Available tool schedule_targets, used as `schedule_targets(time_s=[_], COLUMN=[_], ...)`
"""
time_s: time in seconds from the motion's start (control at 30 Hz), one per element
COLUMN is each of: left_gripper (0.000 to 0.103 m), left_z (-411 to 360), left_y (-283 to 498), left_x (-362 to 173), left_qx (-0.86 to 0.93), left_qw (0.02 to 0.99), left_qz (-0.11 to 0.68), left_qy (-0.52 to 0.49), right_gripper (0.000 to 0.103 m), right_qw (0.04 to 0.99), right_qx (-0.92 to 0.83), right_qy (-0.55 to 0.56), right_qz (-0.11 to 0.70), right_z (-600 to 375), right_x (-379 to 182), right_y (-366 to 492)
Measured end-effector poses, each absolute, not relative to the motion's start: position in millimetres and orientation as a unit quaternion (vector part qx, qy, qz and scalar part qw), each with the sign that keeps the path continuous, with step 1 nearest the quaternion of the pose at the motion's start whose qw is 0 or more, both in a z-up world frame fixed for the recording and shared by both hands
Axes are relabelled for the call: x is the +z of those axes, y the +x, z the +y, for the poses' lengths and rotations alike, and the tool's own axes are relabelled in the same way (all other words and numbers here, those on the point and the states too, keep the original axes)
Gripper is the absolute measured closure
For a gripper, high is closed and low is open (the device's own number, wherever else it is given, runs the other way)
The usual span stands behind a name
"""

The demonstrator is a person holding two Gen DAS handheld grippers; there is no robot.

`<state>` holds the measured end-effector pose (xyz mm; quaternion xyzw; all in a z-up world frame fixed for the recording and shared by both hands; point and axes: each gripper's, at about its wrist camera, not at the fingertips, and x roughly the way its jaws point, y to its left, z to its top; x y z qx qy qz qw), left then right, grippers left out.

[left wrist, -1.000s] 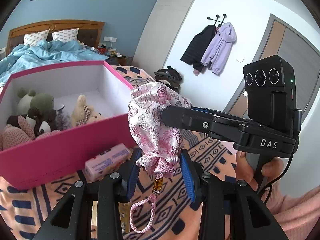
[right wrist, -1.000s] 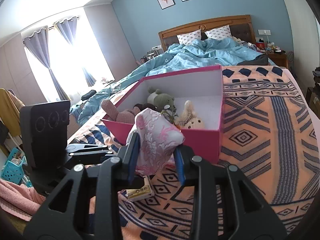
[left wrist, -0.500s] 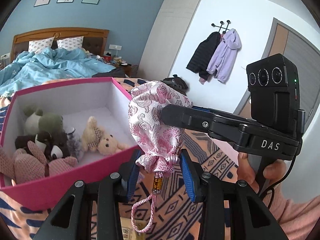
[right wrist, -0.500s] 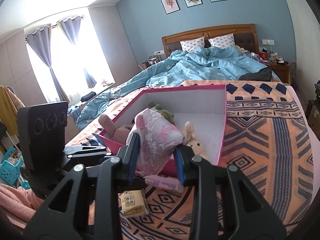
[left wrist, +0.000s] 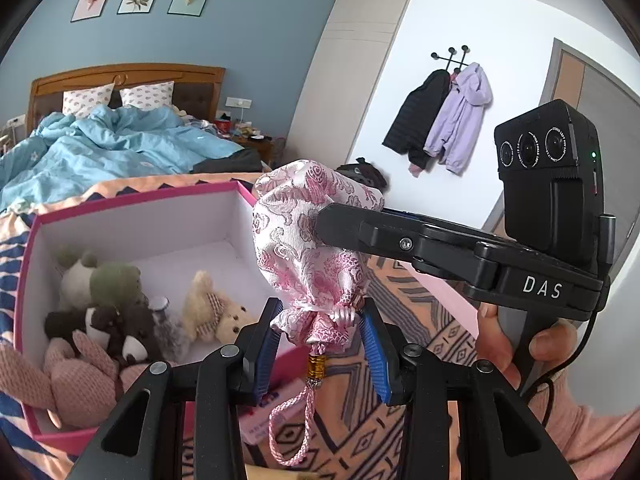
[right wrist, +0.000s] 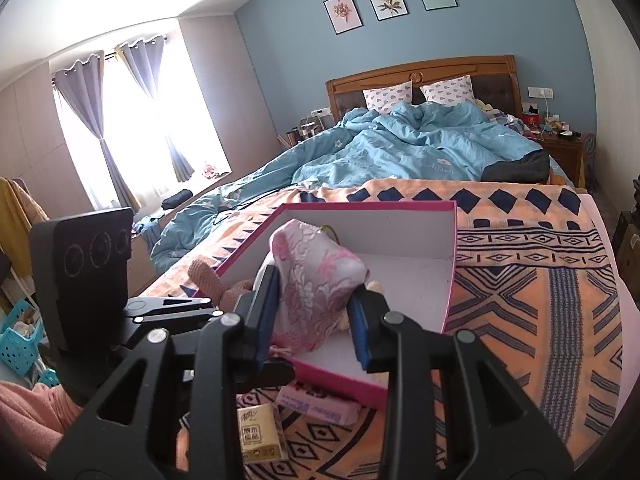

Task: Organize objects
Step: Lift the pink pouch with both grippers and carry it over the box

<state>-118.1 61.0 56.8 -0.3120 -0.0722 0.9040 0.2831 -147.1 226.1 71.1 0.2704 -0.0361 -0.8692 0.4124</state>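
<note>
A pink brocade drawstring pouch hangs in the air over the front corner of an open pink box. My left gripper is shut on the pouch's tied neck, with the tassel cord dangling below. My right gripper is shut on the pouch's body from the side. The box holds several plush toys: a tan bear, a green-and-white one, a dark one and a pink knitted one.
The box sits on a patterned orange and navy blanket on a bed. A pink tissue pack and a yellow pack lie on the blanket at the box's front. A blue duvet lies beyond.
Both grippers have risen and moved forward with the pouch, so the box now sits lower in view and its inside shows more. Both grips are unchanged.
</note>
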Motion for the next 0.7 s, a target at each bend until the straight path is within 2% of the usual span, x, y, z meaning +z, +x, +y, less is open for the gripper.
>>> schedule_targets(time_s=[0.7], left_gripper=[0.064], left_z=[62.3], left_y=[-166.8], left_x=[64.2], left_qx=[0.915], left_qw=[0.241], left_qz=[-0.048], left_qy=[-0.320], right_gripper=[0.068], right_qw=[0.387], right_qx=[-0.880], right_qy=[0.273], right_qz=[-0.025], right_z=[210.9], right_x=[82.9], right_y=[-189.3])
